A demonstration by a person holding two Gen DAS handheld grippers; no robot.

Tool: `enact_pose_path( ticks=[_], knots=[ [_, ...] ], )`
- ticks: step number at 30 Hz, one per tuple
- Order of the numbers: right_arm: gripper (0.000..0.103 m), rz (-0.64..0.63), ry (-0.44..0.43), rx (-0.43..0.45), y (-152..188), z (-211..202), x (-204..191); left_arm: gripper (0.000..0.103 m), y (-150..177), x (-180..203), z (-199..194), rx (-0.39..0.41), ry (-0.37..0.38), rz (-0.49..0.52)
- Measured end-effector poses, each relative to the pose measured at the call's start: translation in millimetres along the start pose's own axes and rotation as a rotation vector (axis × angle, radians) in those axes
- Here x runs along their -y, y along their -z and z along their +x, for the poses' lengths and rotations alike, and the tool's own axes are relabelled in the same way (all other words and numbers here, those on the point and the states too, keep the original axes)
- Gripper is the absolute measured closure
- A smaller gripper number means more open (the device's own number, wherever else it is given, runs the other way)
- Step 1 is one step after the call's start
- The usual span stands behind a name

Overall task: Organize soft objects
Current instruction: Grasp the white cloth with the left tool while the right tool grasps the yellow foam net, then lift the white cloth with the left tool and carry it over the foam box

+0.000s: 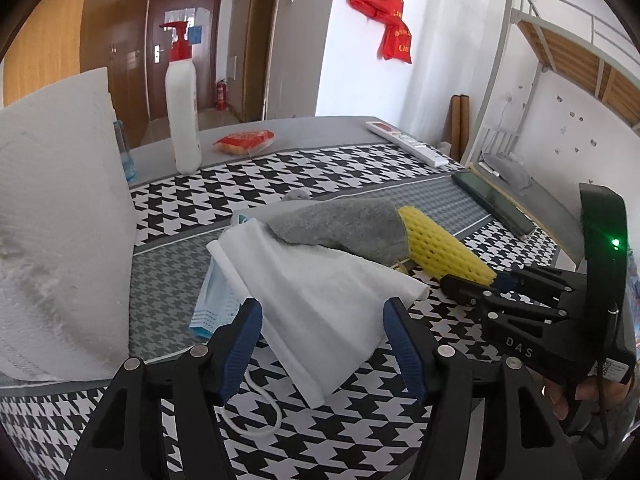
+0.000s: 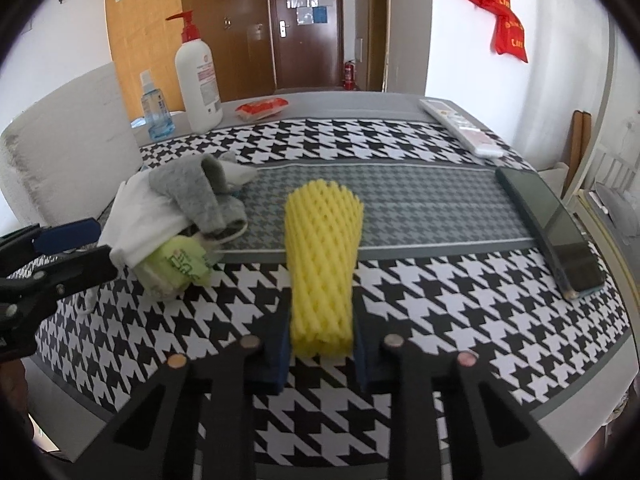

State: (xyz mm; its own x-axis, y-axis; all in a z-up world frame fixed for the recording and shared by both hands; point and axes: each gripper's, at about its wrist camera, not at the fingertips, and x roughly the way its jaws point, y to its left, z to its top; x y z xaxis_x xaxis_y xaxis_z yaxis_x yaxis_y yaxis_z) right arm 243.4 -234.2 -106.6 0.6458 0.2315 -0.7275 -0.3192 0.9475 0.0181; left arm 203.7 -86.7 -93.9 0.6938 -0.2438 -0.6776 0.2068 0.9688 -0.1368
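The right gripper (image 2: 320, 344) points down toward the table and its blue pads are clenched on the near end of a yellow foam net sleeve (image 2: 322, 264); the pads press both sides of it. The sleeve stretches away from the jaws over the black-and-white houndstooth tablecloth (image 2: 460, 300), and its far end widens a little. In the left wrist view a part of the person's hand (image 1: 588, 392) is visible under this gripper.

The left gripper (image 1: 324, 344) also tilts downward. Its jaws are released, and a white folded cloth (image 1: 320, 300) lies between the blue pads (image 1: 240, 344) without being pressed.

This cloth belongs to a small pile left of the sleeve: a grey fuzzy sock (image 2: 200, 196) lies on top of it, a blue face mask (image 1: 212, 300) is under it, and a pale green packet (image 2: 180, 268) is at its near side. From the left wrist view the grey sock overlaps the far end of the yellow sleeve.
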Motion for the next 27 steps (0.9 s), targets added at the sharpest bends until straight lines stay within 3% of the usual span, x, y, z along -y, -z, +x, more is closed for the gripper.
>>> enact_pose_path(
  ticks=[3, 4, 6, 12, 18, 23, 27],
  knots=[
    [0.073, -0.003, 0.001, 0.003, 0.3, -0.1, -0.7, 0.043, -1.5, -4.2, 3.8, -0.014, 0.009, -0.032],
    [0.073, -0.002, 0.0, 0.004, 0.1, 0.1, -0.3, 0.048, -1.9, -5.6, 5.2, -0.019, 0.015, -0.04],
    [0.073, -0.001, -0.005, 0.006, 0.7, -0.4, -0.1, 0.07, -2.3, -6.1, 8.1, -0.031, 0.014, -0.043],
    [0.073, -0.002, -0.004, 0.008, 1.5, -0.6, 0.0, 0.095, -2.3, -4.1, 10.6, -0.034, 0.027, -0.035],
    [0.079, 0.004, 0.002, 0.012, 1.1, -1.4, 0.4, 0.099, -5.6, -1.6, 1.7, -0.002, 0.024, -0.01],
    [0.08, -0.009, 0.015, 0.052, -3.0, -16.1, -2.5, 0.099, -11.5, 0.9, -21.9, 0.084, 0.011, 0.029],
    [0.08, -0.016, 0.022, 0.07, -4.4, -26.6, -5.6, 0.101, -13.1, 1.5, -28.2, 0.094, 0.018, 0.037]
  ],
)
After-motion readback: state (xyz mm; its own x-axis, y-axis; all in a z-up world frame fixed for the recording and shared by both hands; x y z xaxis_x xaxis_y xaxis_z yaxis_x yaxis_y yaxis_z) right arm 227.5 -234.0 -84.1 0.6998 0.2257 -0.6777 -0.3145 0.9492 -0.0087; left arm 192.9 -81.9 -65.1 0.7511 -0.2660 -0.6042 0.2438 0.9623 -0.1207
